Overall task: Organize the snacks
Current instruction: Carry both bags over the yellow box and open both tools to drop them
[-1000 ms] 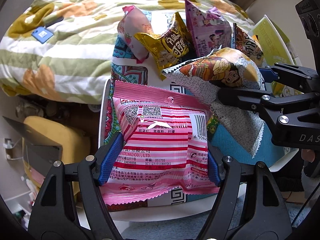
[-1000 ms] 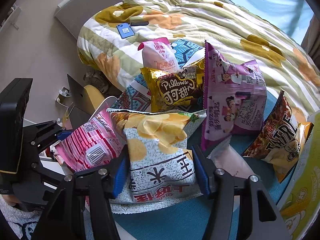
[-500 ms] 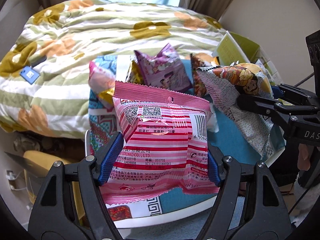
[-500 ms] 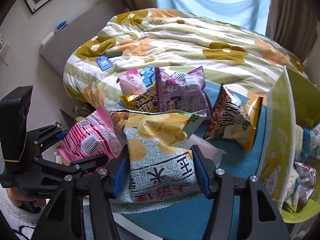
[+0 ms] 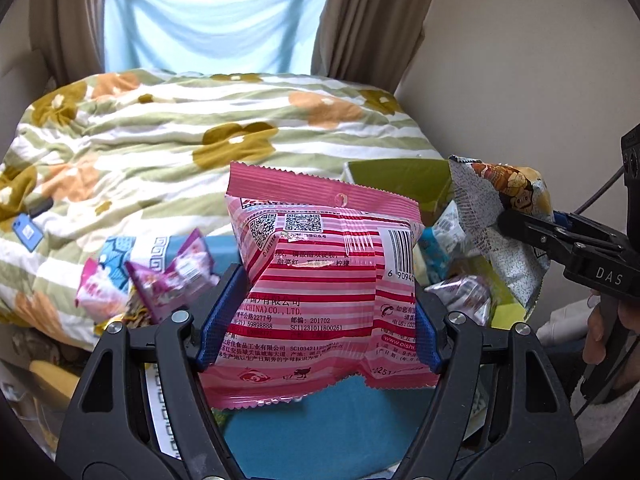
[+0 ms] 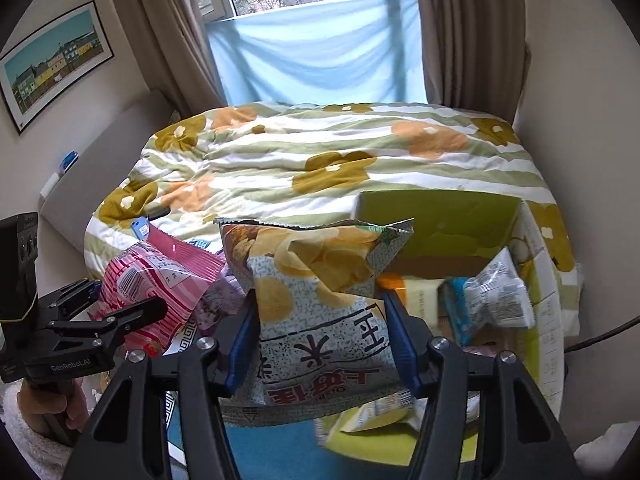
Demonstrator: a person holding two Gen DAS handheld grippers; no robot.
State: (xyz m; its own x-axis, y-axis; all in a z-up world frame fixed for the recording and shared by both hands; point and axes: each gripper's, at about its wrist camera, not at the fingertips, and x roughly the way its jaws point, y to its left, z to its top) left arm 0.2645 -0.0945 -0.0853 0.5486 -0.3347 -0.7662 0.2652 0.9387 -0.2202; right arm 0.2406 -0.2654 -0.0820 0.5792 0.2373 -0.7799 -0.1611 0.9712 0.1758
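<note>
Between the blue pads of the left gripper point(image 5: 316, 316) sits a pink striped snack bag point(image 5: 324, 288), pinched and held off the table; the right gripper point(image 6: 320, 344) likewise clamps a potato chip bag point(image 6: 316, 300) just short of the yellow-green box point(image 6: 440, 232). Several packets already lie inside that box, while purple packets point(image 5: 172, 284) wait on the blue tabletop point(image 5: 320, 428), so sorting looks roughly midway.
</note>
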